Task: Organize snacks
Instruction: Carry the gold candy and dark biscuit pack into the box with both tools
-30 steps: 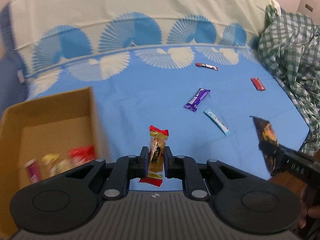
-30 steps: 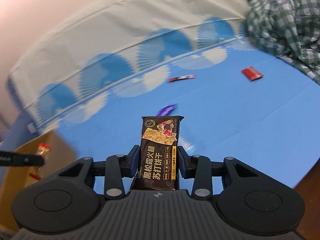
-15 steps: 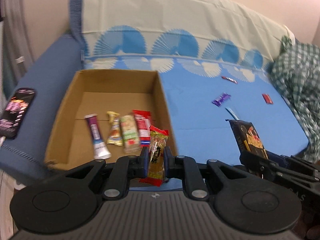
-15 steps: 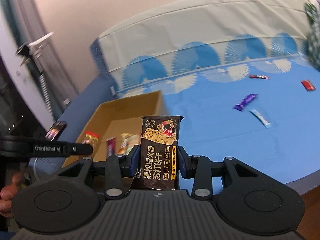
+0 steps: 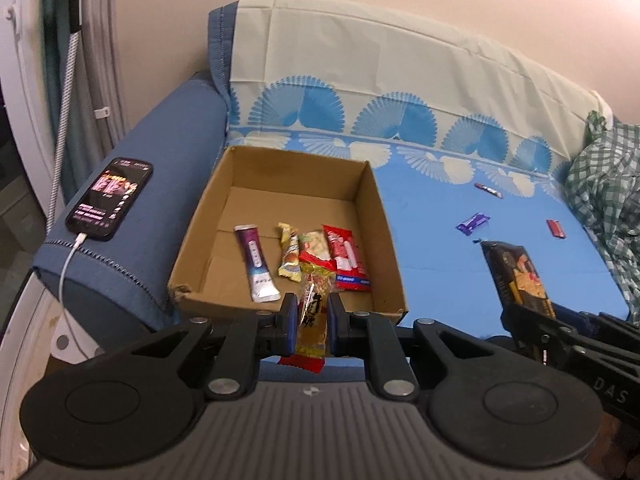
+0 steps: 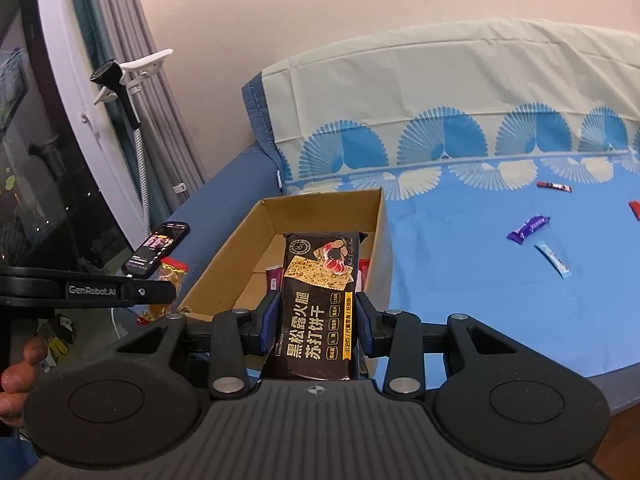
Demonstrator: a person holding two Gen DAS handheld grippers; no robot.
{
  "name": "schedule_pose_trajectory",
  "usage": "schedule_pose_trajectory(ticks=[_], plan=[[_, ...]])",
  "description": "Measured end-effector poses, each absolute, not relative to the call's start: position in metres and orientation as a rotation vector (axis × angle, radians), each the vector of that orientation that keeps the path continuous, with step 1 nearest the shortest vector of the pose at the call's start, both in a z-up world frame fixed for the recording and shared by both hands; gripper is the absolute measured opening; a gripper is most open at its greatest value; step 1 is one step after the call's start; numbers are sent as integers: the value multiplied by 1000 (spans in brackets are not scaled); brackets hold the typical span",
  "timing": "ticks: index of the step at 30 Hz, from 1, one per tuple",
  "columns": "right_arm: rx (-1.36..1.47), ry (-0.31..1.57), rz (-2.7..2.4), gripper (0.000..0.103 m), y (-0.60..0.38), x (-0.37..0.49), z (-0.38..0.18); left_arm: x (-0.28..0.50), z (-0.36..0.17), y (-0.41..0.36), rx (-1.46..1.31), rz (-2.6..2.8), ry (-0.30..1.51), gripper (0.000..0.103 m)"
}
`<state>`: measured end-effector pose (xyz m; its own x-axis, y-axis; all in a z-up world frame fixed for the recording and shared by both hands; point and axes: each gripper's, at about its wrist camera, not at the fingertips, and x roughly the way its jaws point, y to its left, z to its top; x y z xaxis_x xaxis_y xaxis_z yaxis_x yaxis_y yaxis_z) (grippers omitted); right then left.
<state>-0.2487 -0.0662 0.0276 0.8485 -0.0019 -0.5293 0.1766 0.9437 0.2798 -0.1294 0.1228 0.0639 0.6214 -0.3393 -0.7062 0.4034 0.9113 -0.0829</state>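
Observation:
My left gripper is shut on a clear yellow snack packet with red ends, held just in front of the near wall of the open cardboard box. Several snack packets lie on the box floor. My right gripper is shut on a black cracker packet, also near the box; that packet shows at the right of the left wrist view. Loose on the blue sheet are a purple bar, a light blue stick and a red-black bar.
A phone on a charging cable rests on the blue sofa arm left of the box. A green checked cloth is heaped at the right end of the sofa. A small red packet lies near it. Curtains and a white stand are at far left.
Both grippers swung left from over the open sheet to the cardboard box, each keeping its packet. The box now fills the middle of both views, with the phone in sight.

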Motion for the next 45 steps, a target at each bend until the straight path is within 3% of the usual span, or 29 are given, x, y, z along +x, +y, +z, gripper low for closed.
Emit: schedule_pose_trajectory(ticks=[45], plan=[[269,711,-41,41,-47,-141,5,-31,35,133,72,-331,867,16]])
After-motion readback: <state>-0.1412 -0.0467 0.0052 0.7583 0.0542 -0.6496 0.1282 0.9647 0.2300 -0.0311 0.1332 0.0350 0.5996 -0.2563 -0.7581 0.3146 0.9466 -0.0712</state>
